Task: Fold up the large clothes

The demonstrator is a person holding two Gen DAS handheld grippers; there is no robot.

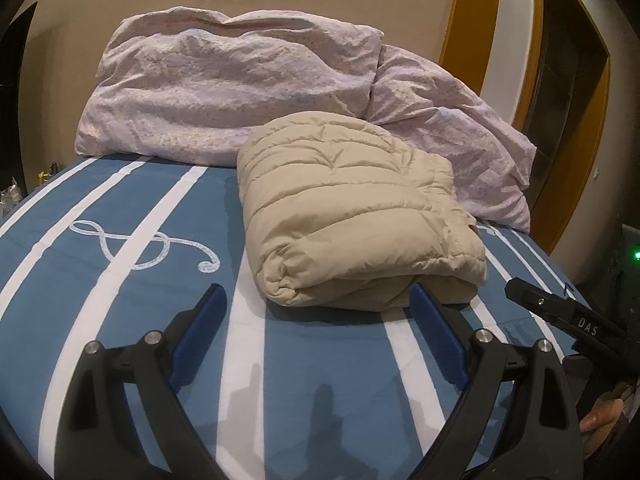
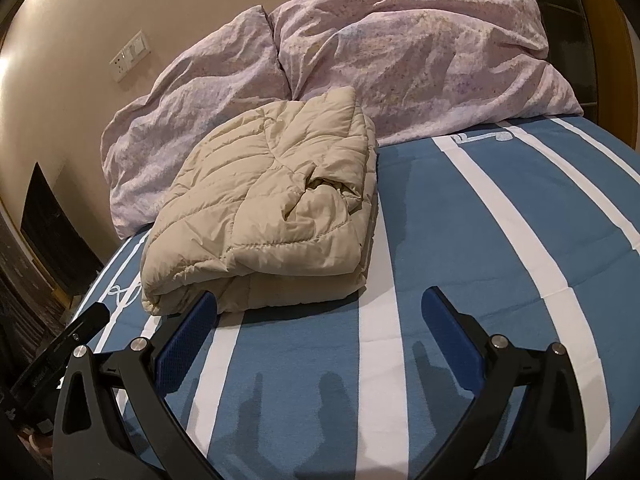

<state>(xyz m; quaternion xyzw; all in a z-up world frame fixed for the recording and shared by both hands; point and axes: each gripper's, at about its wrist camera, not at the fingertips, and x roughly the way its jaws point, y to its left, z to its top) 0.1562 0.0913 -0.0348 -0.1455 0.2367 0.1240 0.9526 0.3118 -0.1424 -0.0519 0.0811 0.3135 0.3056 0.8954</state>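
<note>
Both tools, left (image 1: 316, 300) and right (image 2: 320, 304), gape empty before the folded jacket (image 1: 352, 216); press its loose top flap flat.

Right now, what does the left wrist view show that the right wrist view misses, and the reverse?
Only the left wrist view shows the full white treble clef printed on the bedsheet and a green indicator light at far right. Only the right wrist view shows the beige puffer jacket's bunched top fold and the dark opening low in the wall. Both show the folded jacket, lilac pillows, striped blue bedsheet, wall switch plate, and open grippers: left, right.
</note>
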